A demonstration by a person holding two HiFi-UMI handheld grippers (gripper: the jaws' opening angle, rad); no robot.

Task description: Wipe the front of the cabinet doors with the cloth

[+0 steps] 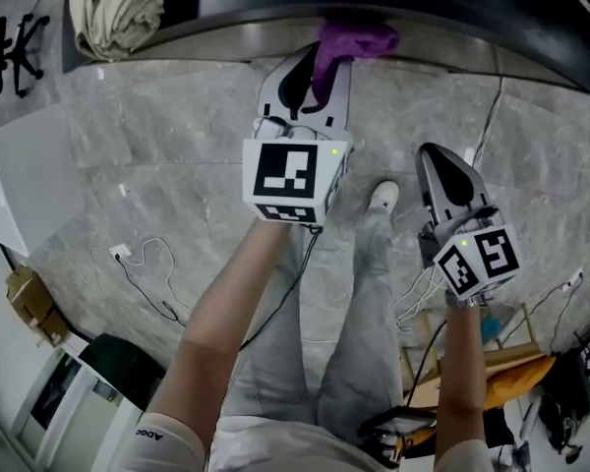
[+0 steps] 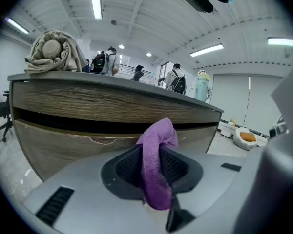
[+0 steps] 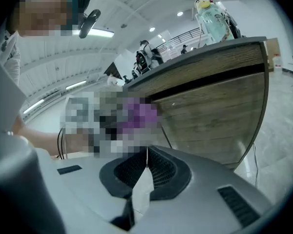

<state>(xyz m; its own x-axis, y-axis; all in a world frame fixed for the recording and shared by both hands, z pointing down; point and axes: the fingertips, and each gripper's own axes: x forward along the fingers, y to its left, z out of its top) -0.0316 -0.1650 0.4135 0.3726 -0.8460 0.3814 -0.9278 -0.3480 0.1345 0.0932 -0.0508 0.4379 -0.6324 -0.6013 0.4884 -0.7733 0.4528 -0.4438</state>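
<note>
My left gripper (image 1: 313,79) is shut on a purple cloth (image 1: 352,42), whose free end bunches up against the base of the cabinet (image 1: 442,29). In the left gripper view the cloth (image 2: 156,165) stands clamped between the jaws, just short of the wood-grain cabinet door (image 2: 78,145). My right gripper (image 1: 452,177) hangs lower and to the right, shut with nothing in it, pointing at the same cabinet front (image 3: 219,116). Its jaws (image 3: 145,172) meet in a thin line.
A beige bundled cloth (image 2: 52,52) lies on the cabinet top at the left. Cables (image 1: 147,273) trail over the grey marble floor (image 1: 157,136). My legs and a white shoe (image 1: 383,197) stand between the grippers. Boxes and clutter (image 1: 511,362) sit at the lower right.
</note>
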